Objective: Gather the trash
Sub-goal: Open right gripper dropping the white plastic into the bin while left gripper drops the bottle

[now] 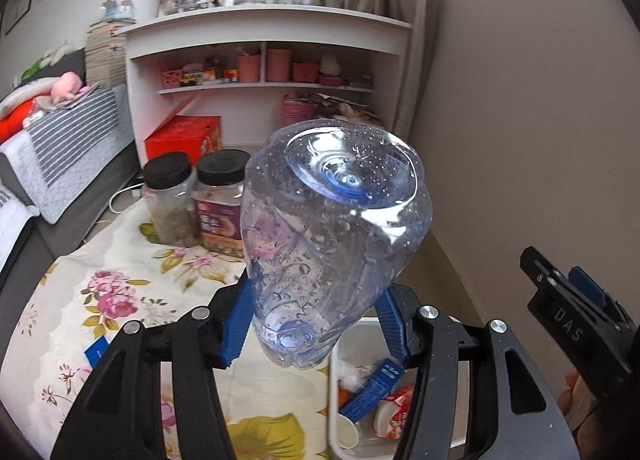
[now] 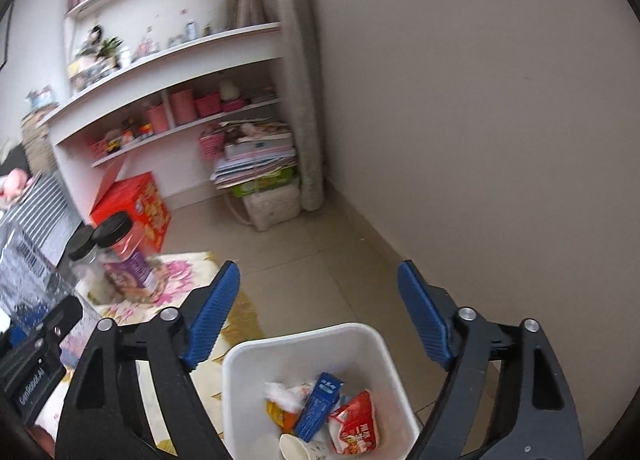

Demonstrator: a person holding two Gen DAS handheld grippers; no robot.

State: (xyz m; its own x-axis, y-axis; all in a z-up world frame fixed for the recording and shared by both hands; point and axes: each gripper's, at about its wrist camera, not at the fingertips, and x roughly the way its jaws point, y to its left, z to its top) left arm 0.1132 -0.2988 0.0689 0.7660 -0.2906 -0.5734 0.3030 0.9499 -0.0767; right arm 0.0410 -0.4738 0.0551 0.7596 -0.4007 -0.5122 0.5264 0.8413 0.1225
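One "DAS"-marked right gripper (image 1: 576,300), fingers apart.

We lose the lower end of the clear bottle (image 1: 336,227) between the blue pads (image 1: 236,324), so its neck and cap stay unseen. The bottle also hides part of the two black-lidded jars (image 1: 192,195) behind it. In the left wrist view the white bin (image 1: 334,400) is cut off by the bottom edge and masked by the gripper frame. In the right wrist view, the bin's (image 2: 304,344) near rim runs off the picture, and the shelf (image 2: 168,55) items are too blurred to name.
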